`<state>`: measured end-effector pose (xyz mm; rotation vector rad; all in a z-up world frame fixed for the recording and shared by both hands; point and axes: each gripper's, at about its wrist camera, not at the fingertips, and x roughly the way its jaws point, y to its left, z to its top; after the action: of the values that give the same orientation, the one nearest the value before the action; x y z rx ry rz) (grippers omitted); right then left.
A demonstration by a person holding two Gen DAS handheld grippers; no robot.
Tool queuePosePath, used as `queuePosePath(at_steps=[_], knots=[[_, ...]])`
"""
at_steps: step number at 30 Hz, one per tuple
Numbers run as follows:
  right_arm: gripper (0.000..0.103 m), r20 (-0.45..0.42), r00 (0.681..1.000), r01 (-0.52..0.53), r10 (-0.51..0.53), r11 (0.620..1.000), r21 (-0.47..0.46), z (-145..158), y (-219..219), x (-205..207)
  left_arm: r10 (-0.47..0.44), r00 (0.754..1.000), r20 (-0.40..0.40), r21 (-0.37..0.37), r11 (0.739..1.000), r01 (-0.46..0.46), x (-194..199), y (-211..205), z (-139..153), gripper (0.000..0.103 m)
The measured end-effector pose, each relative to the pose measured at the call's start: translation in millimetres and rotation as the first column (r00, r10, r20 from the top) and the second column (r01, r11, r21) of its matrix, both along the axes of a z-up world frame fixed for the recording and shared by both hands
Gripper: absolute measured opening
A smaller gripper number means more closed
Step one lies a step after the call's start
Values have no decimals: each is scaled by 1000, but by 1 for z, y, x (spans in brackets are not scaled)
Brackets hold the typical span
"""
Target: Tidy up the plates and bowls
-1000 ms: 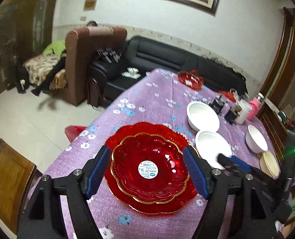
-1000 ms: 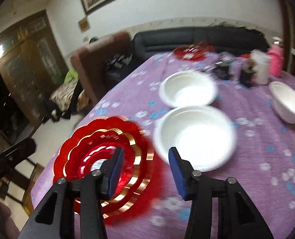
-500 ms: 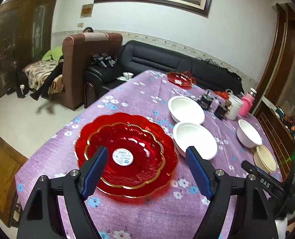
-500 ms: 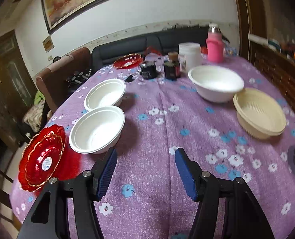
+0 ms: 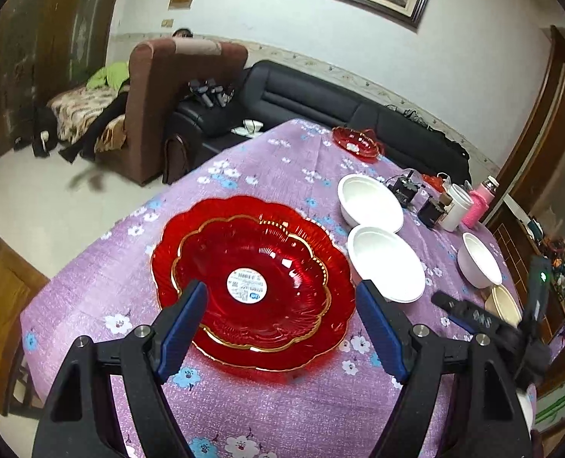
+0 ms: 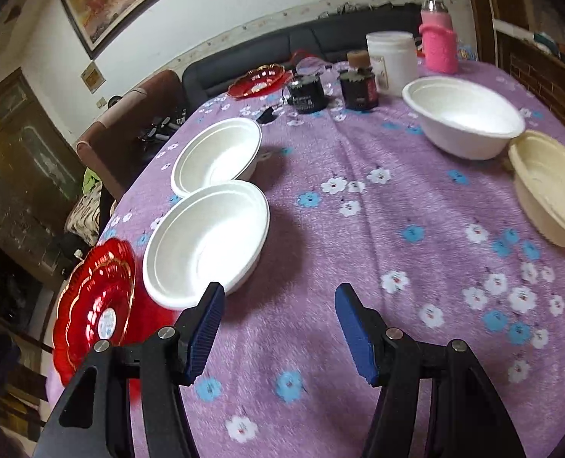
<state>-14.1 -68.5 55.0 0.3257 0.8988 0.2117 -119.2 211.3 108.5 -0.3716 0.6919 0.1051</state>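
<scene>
Two stacked red glass plates [image 5: 255,278] lie on the purple flowered tablecloth; they also show in the right wrist view [image 6: 95,305]. My left gripper [image 5: 282,324] is open and empty, just above their near rim. Two white bowls [image 6: 206,240] [image 6: 217,156] sit side by side to the right of the plates. A third white bowl [image 6: 461,118] and a cream bowl [image 6: 549,187] sit at the right. A small red plate [image 6: 257,80] lies at the far end. My right gripper [image 6: 278,324] is open and empty over bare cloth, near the closest white bowl.
Dark jars [image 6: 358,84], a white tub [image 6: 393,57] and a pink bottle [image 6: 438,38] stand at the table's far side. A wooden chair [image 5: 0,305] stands at the left edge. Sofas [image 5: 320,103] are beyond the table.
My left gripper has moved closer over the red plates. My right gripper has swung right and forward along the table, from over the red plates to near the closest white bowl.
</scene>
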Motion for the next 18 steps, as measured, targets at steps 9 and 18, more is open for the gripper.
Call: queuePosePath(at_steps=[9,18], knots=[[19,-155,988,23,-12,997,67,-33,28,56,2,1000,-12,0,1000,-2,1,13,-7,79],[12,-149,988,51,-41,997,61,-19,-13,33,-39,999,-18,12,999,39,5,-4,-6,79]])
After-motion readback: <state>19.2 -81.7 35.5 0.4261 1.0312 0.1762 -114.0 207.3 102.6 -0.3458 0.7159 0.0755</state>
